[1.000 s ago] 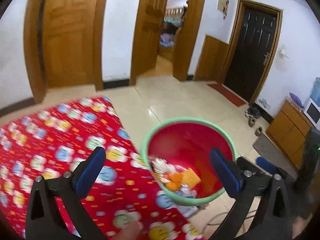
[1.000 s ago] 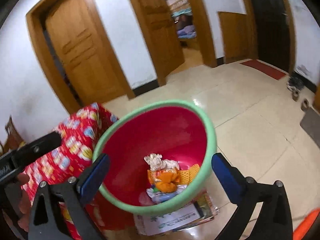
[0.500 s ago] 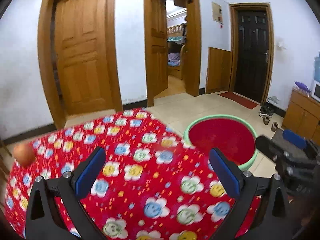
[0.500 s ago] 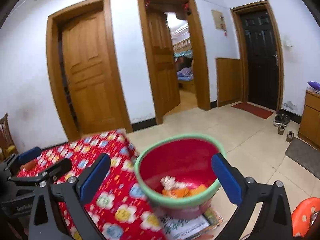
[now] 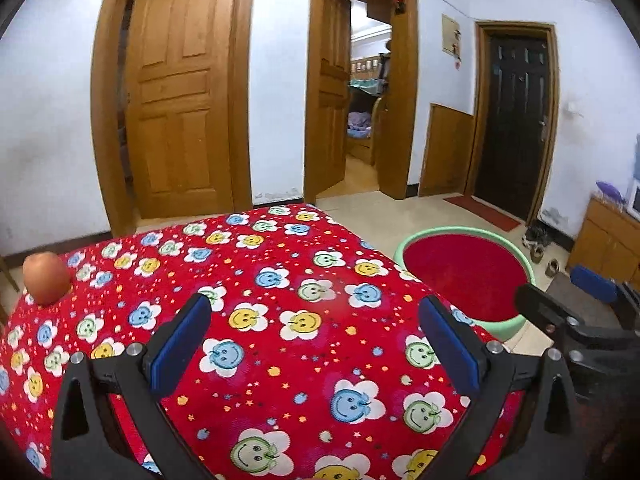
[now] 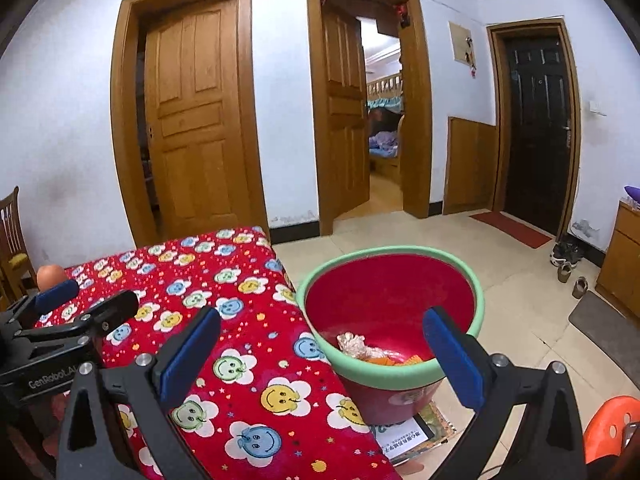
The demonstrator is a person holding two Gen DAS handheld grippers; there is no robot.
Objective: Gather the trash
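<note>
A red bin with a green rim (image 6: 390, 316) stands on the floor beside the table, with crumpled foil and orange scraps (image 6: 362, 350) at its bottom. In the left wrist view the same bin (image 5: 466, 276) sits off the table's right edge. The table wears a red cloth with smiley flowers (image 5: 280, 320). My left gripper (image 5: 320, 344) hangs open over the cloth with nothing between its blue pads. My right gripper (image 6: 320, 354) is open and empty above the table edge and the bin. An apple (image 5: 45, 278) rests at the table's far left corner.
A printed paper (image 6: 408, 436) lies on the floor under the bin. An orange stool (image 6: 612, 424) stands at the lower right, a wooden chair (image 6: 12, 240) at the far left. Shoes (image 6: 568, 264) and a cabinet (image 6: 624, 256) line the right wall. Tiled floor opens toward the doors.
Both grippers have risen and pulled back from over the bin. The left one has swung left over the table, bringing the apple into view. Both stay open and empty.
</note>
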